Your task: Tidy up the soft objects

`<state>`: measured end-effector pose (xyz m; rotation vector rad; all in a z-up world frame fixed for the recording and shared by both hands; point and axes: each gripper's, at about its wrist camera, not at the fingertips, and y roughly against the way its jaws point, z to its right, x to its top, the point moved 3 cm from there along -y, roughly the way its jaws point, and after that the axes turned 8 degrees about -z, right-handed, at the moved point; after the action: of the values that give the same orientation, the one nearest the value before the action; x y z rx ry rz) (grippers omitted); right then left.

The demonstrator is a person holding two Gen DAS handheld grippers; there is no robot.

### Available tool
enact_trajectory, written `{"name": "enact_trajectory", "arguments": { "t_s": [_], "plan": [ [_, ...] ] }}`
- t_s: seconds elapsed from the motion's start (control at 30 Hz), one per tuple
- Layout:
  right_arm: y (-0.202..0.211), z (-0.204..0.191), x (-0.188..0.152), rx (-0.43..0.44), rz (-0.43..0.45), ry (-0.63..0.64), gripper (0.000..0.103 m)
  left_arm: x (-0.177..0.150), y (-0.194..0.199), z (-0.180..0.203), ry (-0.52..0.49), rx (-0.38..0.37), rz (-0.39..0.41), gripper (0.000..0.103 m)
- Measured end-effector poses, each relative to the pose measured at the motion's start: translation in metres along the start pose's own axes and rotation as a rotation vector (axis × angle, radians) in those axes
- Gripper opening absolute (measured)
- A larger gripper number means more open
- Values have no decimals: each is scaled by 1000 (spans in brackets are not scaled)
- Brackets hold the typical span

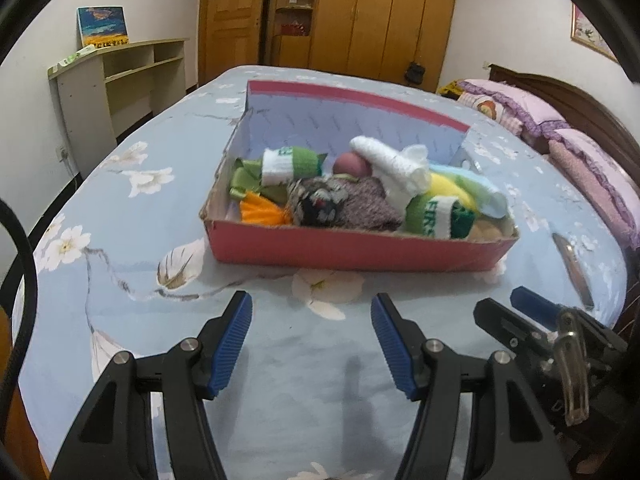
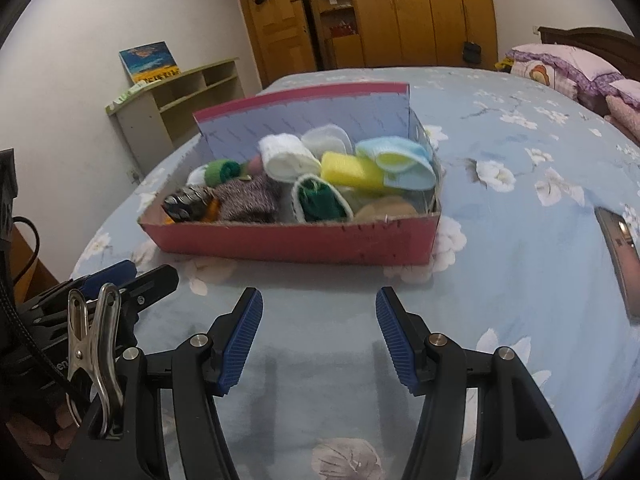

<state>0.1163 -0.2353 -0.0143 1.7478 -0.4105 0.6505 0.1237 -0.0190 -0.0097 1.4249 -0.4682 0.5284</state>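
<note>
The red cardboard box [image 1: 352,246] sits on the blue floral bedspread [image 1: 120,216] in the centre of both views, and it already holds what looks like the whole collection of soft things: a white knitted roll [image 1: 390,158], a grey speckled knit [image 1: 360,204], green-and-white rolled socks [image 1: 438,216], a yellow sponge-like block [image 2: 352,170], a light blue band [image 2: 404,164] and an orange piece [image 1: 260,212] at the lower left of the pile. No loose soft item shows on the bedspread around the box in either view, so the gathering appears largely done; what may be left is tidying the heap inside, since the pieces lie jumbled on one another rather than in rows. The left gripper [image 1: 312,344] fills the bottom of its own frame with its blue-padded jaws spread wide and nothing between them, and the right gripper [image 2: 318,338] stands likewise, wide and empty, at the bottom of its frame. Both hang over bare bedspread on the near side of the box, apart from its front wall, with the box straight ahead and above them in frame. A dark phone-like slab [image 2: 618,256] lies on the bedspread at the right edge of the right wrist view.
</note>
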Motion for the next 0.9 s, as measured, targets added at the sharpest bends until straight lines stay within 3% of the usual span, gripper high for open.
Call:
{"name": "enact_trajectory", "arguments": {
  "t_s": [0.43, 0.9],
  "plan": [
    [-26, 4, -12, -48, -63, -4, 61, -12, -31, -8, 11, 30, -76, 65],
    [-36, 7, -17, -43, -84, -17, 61, -16, -41, -9, 13, 30, -92, 66]
  ]
}}
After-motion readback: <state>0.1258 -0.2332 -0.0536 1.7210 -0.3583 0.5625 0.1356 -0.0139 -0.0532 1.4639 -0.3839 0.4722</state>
